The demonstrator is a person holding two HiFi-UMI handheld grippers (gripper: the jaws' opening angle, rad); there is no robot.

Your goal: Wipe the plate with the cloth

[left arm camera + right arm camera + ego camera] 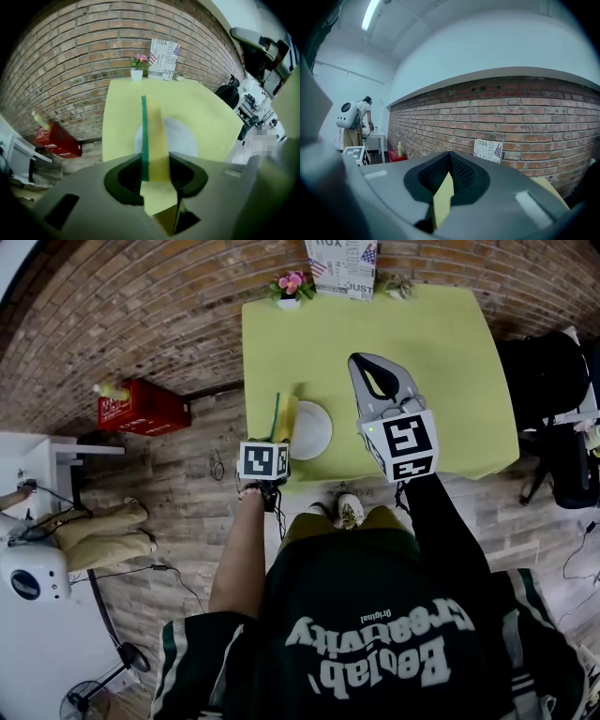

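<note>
Left gripper (152, 176) clamps cloth (152, 136) by plate (180, 138); right gripper (449, 161) closed, flowerpot (290, 292) beyond.

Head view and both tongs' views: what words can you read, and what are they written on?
"JUST" and "YOU": on the sign card; its smaller print is too small to read.
"Original": on the person's shirt, upside down; the big line by it looks like "Beolab' Creativity", not sure.
Red crate: white print, too blurred to read.

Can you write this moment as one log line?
left tongs: shut on cloth | cloth: upright at left edge of plate | right tongs: shut, empty, raised
</note>
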